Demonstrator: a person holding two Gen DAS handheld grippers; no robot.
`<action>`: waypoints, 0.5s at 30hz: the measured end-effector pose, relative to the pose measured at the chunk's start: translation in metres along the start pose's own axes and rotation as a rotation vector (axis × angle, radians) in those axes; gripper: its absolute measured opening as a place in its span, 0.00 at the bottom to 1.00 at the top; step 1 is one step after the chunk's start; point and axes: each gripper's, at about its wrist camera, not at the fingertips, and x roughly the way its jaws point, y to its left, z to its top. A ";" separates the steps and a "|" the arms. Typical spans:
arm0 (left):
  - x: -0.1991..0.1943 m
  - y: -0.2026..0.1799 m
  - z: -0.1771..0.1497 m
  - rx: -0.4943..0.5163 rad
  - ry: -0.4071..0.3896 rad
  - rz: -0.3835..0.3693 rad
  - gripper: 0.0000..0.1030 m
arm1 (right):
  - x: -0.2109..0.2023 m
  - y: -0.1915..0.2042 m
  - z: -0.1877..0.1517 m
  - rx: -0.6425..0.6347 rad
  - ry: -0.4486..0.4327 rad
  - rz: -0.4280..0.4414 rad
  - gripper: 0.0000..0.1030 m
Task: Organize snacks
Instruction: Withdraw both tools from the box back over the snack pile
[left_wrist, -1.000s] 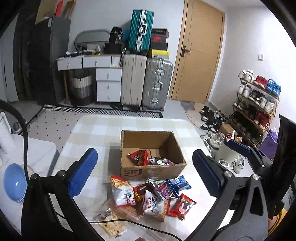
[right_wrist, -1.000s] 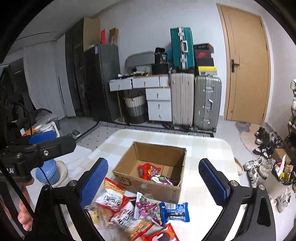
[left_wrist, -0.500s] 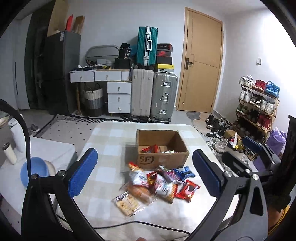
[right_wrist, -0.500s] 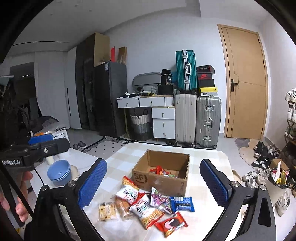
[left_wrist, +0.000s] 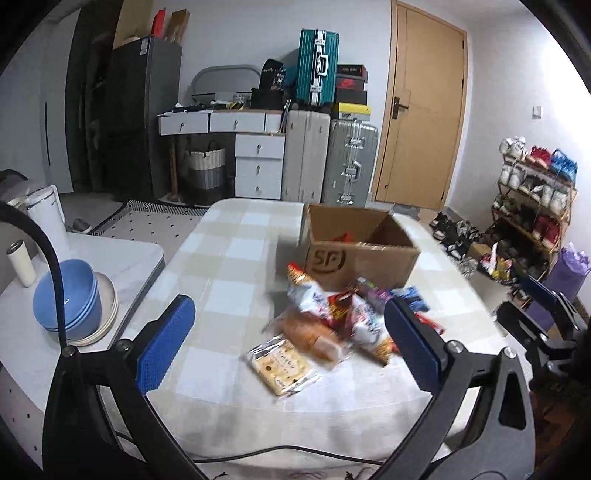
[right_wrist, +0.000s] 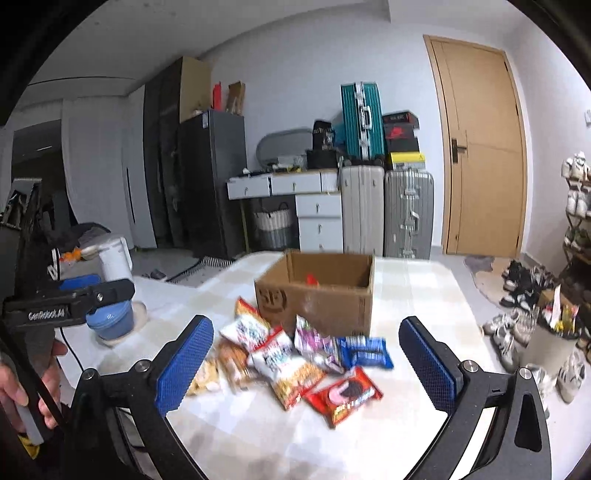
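Checked table (left_wrist: 229, 266) now seen from further back than a second ago; both grippers pulled away, lower. Left gripper (left_wrist: 291, 343) spread wide, empty; right gripper (right_wrist: 306, 354) likewise. Snack pile (right_wrist: 295, 354) mid-table, unchanged, just before cardboard box (right_wrist: 325, 295); red packet (right_wrist: 312, 279) inside box.

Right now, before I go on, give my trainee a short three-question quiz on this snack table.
1. True or false: both the left gripper and right gripper are open and empty.
2. Where is the blue packet relative to the cardboard box? A inside it; B on the table in front of it; C on the floor.
3. Fill in: the loose snacks lie on a checked ____.

Key: 1 true; 2 B; 3 tablecloth.
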 end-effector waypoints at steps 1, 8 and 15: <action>0.009 0.001 -0.005 0.008 0.002 0.008 0.99 | 0.008 -0.002 -0.009 0.004 0.014 -0.009 0.99; 0.071 0.020 -0.036 -0.046 0.086 0.030 0.99 | 0.047 -0.015 -0.037 0.055 0.097 -0.035 0.99; 0.124 0.027 -0.058 -0.070 0.304 0.053 0.99 | 0.079 -0.021 -0.039 0.059 0.160 -0.040 0.99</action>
